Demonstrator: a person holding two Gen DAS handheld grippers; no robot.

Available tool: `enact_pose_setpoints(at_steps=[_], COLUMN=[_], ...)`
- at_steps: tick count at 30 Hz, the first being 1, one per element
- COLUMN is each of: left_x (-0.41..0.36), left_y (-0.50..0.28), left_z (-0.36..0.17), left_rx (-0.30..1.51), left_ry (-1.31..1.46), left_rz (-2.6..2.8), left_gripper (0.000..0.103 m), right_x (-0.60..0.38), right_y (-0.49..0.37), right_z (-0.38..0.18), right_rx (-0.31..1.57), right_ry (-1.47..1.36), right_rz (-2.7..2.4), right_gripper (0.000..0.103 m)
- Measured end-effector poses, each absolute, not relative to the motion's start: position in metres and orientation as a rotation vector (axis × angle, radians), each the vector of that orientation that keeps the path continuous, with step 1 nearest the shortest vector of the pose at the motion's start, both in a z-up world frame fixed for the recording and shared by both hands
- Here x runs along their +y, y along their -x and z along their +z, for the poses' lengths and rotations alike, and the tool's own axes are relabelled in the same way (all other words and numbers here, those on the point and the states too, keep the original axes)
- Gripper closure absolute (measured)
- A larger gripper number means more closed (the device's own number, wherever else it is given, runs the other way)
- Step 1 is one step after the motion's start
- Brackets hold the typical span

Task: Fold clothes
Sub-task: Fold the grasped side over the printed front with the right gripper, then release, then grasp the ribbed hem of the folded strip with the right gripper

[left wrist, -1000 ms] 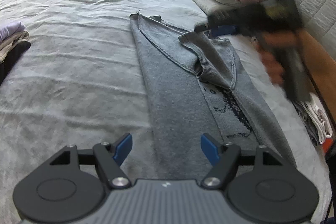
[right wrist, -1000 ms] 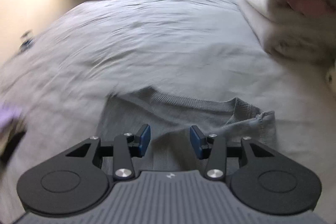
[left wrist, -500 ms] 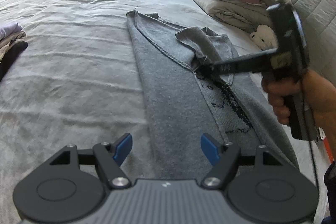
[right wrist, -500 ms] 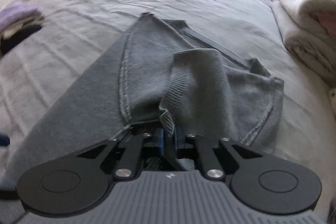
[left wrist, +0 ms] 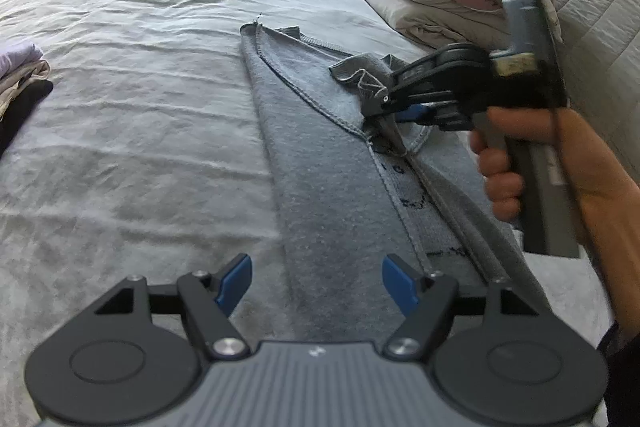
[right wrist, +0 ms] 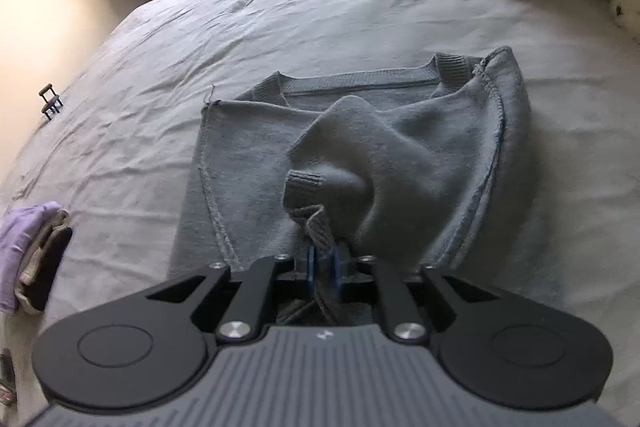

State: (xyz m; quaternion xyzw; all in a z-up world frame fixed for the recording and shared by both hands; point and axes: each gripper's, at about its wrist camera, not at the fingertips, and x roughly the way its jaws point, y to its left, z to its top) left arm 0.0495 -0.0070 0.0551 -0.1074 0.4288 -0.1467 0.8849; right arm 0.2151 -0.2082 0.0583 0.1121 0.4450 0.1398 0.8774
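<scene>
Left wrist: left hand-held gripper (left wrist: 316,277) spread wide, poised over grey sweatshirt (left wrist: 332,187) lying lengthwise on bed (left wrist: 132,75); right hand-held gripper (left wrist: 380,103) pinching a sleeve cuff. Right wrist: blue pads pressed together on ribbed cuff (right wrist: 316,227); sleeve bunched and lifted, seams showing. Risk: thin bite slipping, or dragging the folded body askew.

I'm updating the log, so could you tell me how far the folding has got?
Done: the grey sweater lies narrowed lengthwise. In hand: the right gripper is shut on its sleeve, lifting it. Left: laying the sleeve, then crosswise folds; the left gripper hangs open.
</scene>
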Motion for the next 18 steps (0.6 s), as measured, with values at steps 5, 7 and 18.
enact_pose_setpoints(at_steps=[5, 7, 18], left_x=[-0.007, -0.008, -0.021], left_y=[-0.047, -0.044, -0.029], left_z=[0.058, 0.06, 0.061], left_rx=[0.889, 0.887, 0.883], left_ry=[0.231, 0.232, 0.208], left_rz=[-0.318, -0.325, -0.344], left_gripper=[0.03, 0.03, 0.03], right_x=[-0.216, -0.217, -0.226], right_y=[-0.164, -0.121, 0.084], right_z=[0.088, 0.098, 0.063], right_rx=[0.879, 0.854, 0.804], right_ry=[-0.128, -0.008, 0.44], right_rz=[0.369, 0.394, 0.337], right_gripper=[0.052, 0.052, 0.079])
